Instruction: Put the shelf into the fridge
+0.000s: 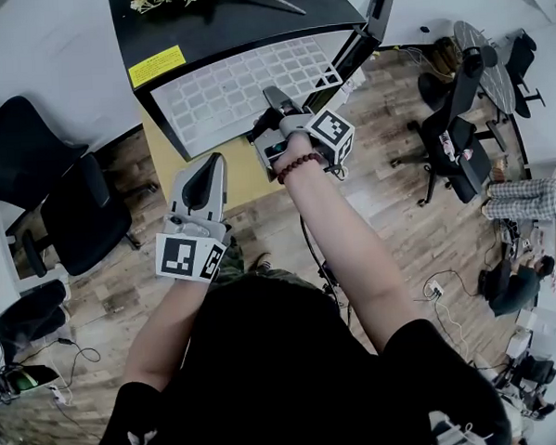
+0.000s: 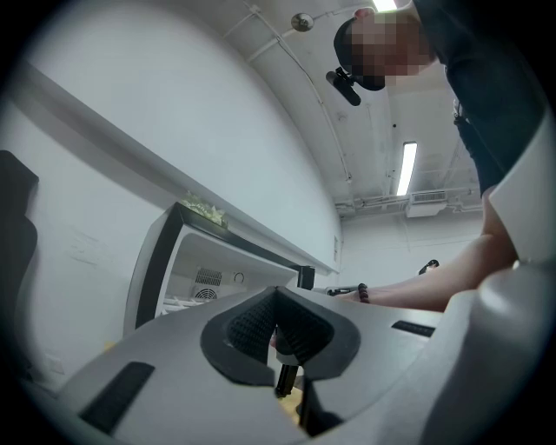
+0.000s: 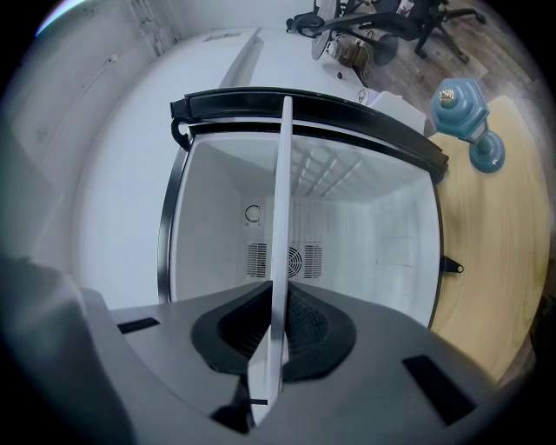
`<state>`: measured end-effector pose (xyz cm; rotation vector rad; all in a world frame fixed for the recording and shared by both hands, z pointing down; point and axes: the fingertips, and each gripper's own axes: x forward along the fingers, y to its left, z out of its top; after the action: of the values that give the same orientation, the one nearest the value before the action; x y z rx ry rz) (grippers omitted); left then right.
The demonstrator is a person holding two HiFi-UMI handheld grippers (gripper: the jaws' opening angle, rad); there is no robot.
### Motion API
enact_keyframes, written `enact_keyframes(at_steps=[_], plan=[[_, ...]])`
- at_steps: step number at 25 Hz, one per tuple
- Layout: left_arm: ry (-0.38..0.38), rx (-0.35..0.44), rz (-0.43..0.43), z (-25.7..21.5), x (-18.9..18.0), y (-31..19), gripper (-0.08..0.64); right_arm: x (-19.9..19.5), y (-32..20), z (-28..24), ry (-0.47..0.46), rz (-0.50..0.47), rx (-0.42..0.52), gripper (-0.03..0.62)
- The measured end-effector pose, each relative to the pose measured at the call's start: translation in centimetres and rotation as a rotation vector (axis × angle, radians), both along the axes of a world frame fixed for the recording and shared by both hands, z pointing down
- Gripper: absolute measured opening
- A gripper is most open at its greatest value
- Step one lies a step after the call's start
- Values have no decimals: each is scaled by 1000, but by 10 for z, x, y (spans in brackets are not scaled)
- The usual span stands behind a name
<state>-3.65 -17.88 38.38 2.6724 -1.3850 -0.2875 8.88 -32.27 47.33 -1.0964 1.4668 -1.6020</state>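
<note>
A white grid shelf (image 1: 243, 84) is held flat in front of the open fridge (image 1: 230, 15), which has a black top. My right gripper (image 1: 276, 101) is shut on the shelf's near edge. In the right gripper view the shelf (image 3: 281, 200) shows edge-on, running from the jaws (image 3: 280, 317) toward the fridge's white inside (image 3: 365, 235) with its fan vent. My left gripper (image 1: 202, 188) hangs lower left of the shelf, apart from it. In the left gripper view its pads (image 2: 276, 326) meet with nothing between them, and the fridge (image 2: 174, 261) stands beyond.
The fridge door (image 1: 378, 12) stands open at the right. A blue ornament (image 3: 465, 109) sits on a wooden surface (image 3: 495, 261) beside the fridge. Black office chairs stand left (image 1: 73, 218) and right (image 1: 450, 143). Cables lie on the wood floor (image 1: 440, 292).
</note>
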Motion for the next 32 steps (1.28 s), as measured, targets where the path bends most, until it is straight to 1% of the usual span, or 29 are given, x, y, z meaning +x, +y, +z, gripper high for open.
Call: enact_keyframes(at_steps=[24, 32], plan=[[-4, 14, 25, -4, 2, 23, 18, 17, 40, 2, 14, 39, -11, 38], [-2, 21, 28, -6, 2, 30, 18, 21, 51, 1, 16, 44, 2, 38]])
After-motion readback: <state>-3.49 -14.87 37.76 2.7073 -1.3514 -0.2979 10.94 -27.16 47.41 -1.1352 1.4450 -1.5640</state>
